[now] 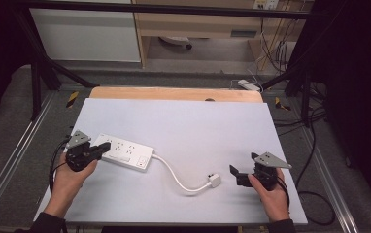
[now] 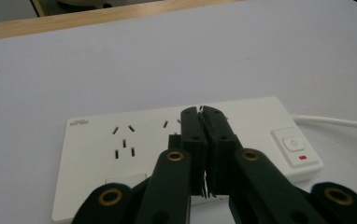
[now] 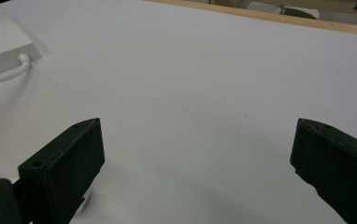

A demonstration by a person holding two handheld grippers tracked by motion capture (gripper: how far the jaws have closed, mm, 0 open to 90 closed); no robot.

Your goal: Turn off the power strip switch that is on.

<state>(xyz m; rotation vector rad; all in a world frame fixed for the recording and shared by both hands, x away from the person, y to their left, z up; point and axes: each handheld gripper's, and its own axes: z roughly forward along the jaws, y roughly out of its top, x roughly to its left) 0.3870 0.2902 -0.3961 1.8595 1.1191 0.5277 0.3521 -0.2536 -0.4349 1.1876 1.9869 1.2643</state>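
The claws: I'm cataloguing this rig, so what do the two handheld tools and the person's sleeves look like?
Both are black. The left claw and right claw each carry a grey three-cornered plate on top and trail a black cable. Close up, the linkage arms have brass-coloured pivot rings and the pads are blocky with small screws. The sleeves are dark.

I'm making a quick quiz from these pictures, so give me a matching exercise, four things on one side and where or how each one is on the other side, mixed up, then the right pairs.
Things:
1. left gripper
2. right gripper
3. power strip
4. plug

Places or states:
A. lies at the loose end of the white cord, just left of the open jaws
B. jaws wide apart over bare white table
C. jaws closed together, over the sockets
D. lies flat on the table, switch at the end where the cord leaves

Pairs: 1-C, 2-B, 3-D, 4-A
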